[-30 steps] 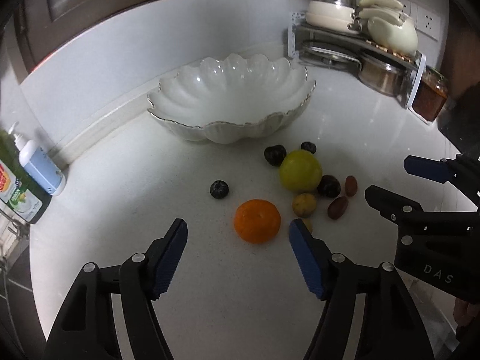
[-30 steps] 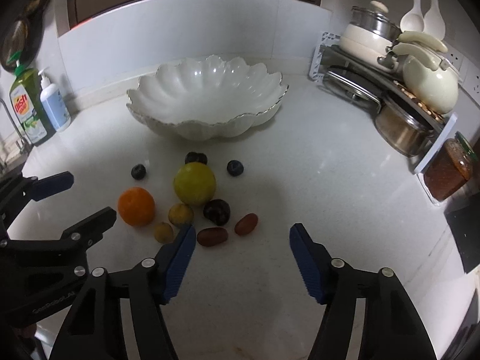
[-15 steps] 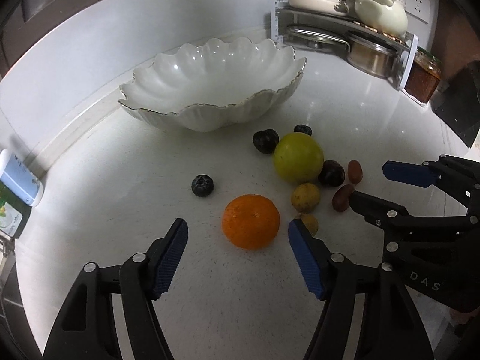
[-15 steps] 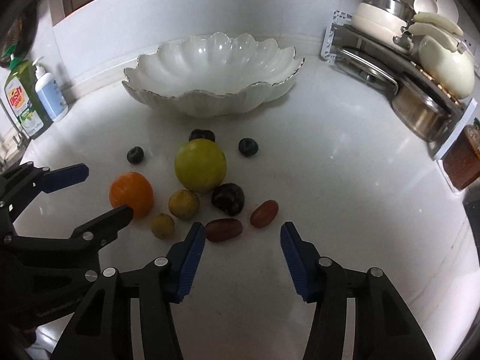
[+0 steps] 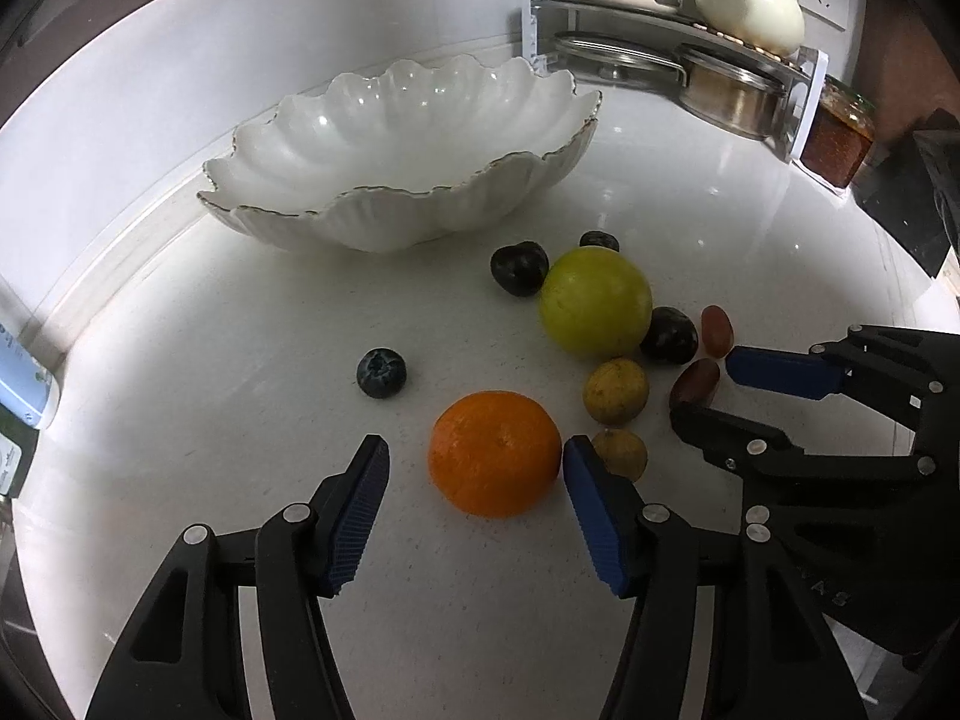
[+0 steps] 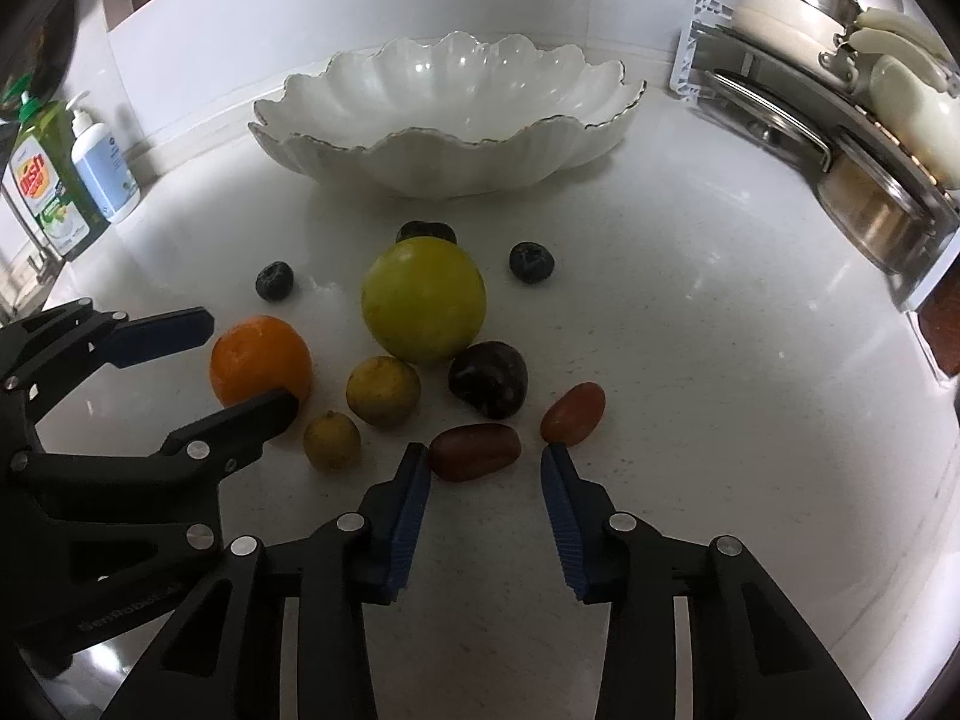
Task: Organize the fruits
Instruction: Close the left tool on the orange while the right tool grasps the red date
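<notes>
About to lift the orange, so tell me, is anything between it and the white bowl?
Nothing visible blocks it. The orange sits between the closing left gripper fingers; bare counter leads to the bowl. A blueberry lies just left of that line.

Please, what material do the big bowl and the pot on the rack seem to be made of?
Bowl: likely glazed ceramic or porcelain; white, glossy with bright reflections, scalloped rim with a thin gold-coloured edge. Glass cannot be excluded.
Pot: probably stainless steel; silver-grey, brushed metallic sheen on its wall.
</notes>
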{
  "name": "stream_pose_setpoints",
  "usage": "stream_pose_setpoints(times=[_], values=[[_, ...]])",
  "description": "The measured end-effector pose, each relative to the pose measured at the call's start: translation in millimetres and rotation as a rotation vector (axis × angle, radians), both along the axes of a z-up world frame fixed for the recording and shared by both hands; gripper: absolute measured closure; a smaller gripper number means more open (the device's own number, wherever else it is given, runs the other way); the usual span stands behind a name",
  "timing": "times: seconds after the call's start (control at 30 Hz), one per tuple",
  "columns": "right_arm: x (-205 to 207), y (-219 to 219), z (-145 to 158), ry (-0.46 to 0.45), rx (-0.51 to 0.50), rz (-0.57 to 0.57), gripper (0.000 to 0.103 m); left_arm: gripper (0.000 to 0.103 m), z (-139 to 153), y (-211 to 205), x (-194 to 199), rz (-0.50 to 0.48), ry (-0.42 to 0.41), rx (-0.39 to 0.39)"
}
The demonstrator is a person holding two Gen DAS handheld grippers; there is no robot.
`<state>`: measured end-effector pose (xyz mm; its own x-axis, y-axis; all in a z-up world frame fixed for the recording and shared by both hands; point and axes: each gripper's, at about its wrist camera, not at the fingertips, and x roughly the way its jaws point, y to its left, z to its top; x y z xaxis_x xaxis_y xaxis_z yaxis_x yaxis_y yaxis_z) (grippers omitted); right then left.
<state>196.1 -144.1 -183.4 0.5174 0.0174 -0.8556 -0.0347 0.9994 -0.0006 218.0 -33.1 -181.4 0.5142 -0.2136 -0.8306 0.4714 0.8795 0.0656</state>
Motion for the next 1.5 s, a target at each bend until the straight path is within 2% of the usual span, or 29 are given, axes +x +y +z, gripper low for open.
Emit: stream_pose_setpoints(times=[0.2,0.4,0.53,0.83,1.07,1.5], values=[[1.7,0.8,-3.4,0.001,0.006,0.011,0.063,0.057,-4.9,-1.8,1.7,-0.019,0.024,-0.020],[3.9,1.1,-3.8,-0.011,0.013,0.024,0.063,0.058,-5.2,-1.7,2.6,-0.016,0.023,-0.028],[6.4,4.7,-3.2,-0.012,0.022,0.046,0.073,0.058,-4.9,-1.6,2.1,-0.018,0.023,-0.029],[4.6,3.0,0.9,-0.017,0.032,0.043,0.073,0.059,-0.9,-1.3,-1.1,-0.015,0.019,-0.042],[0.3,1.6,13.4,-0.037,0.023,0.042,0.073,0.059,7.9,-1.1,-4.4,-0.005,0.006,-0.046],[2.9,-5.8,50.5,-0.102,0.012,0.029,0.073,0.059,42.9,4.7,-3.3,0.045,-0.052,-0.071]])
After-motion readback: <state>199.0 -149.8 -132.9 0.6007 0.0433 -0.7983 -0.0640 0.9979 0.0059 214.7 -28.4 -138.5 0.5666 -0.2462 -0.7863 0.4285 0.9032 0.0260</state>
